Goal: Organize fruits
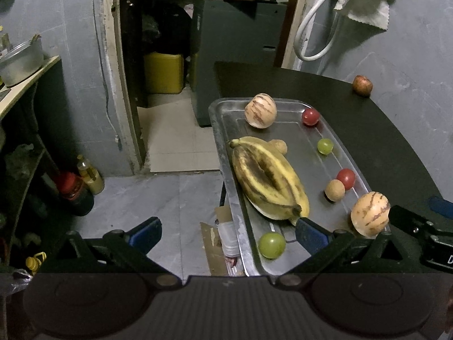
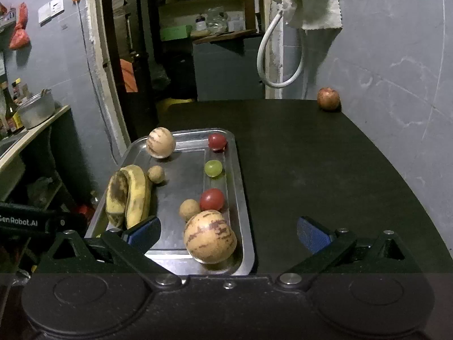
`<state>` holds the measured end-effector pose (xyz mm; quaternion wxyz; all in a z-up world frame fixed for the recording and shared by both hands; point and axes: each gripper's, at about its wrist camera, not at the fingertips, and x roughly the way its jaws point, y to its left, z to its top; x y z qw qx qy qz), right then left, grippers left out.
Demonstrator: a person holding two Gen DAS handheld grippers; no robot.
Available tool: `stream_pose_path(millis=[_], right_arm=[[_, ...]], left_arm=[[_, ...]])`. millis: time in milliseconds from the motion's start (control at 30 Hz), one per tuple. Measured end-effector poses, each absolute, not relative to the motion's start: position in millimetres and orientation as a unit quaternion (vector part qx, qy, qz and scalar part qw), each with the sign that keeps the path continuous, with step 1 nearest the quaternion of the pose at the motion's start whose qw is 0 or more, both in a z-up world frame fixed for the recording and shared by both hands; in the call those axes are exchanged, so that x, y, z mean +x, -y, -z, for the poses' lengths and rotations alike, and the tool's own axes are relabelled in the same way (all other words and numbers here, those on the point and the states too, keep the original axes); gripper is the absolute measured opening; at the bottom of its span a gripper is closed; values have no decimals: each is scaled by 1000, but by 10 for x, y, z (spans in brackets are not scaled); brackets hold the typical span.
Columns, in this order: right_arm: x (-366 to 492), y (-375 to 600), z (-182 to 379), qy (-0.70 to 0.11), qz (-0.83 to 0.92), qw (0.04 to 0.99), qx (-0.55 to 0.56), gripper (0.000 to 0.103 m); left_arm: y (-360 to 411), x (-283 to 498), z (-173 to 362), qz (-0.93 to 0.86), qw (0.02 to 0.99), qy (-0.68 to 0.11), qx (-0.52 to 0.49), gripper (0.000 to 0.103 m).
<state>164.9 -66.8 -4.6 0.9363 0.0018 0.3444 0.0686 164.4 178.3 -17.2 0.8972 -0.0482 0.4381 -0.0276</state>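
We are in a dim room with grey walls (image 2: 396, 56) and an open doorway (image 2: 175, 56) behind a dark table (image 2: 311, 170). On the table's left part lies a metal tray (image 2: 243, 198), holding nearly all the fruit.

The biggest thing on the tray is the bunch of bananas (image 1: 269, 178), heavily browned, lying along the tray's left side. Next come two striped melons: the near striped melon (image 2: 210, 236) sits in the tray's near right corner, the far striped melon (image 2: 160, 142) at the far left corner. A pomegranate (image 2: 328, 98) stands alone at the table's far right, against the wall and well apart from the tray.

Along the tray's right edge we see, from far to near, a far red tomato (image 2: 217, 142), a small green fruit (image 2: 213, 168) and a near red tomato (image 2: 212, 199). A near tan fruit (image 2: 189, 209) touches that tomato, and a far tan fruit (image 2: 156, 174) sits just beside the bananas. A larger green fruit (image 1: 271, 245) lies at the tray's near left corner.

Our left gripper (image 1: 226, 233) is spread wide and holds nothing, its right finger over the tray near the bananas' tip. Our right gripper (image 2: 228, 232) is likewise wide open and empty, its fingers on either side of the near melon without touching it.
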Motion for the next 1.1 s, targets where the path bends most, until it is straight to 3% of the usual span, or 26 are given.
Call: stream_pose_path(millis=[1100], right_arm=[[1093,1566,-119,-326,-166,931,6,102]], left_arm=[[-973,680,-68,-57,907,-415,-36,102]])
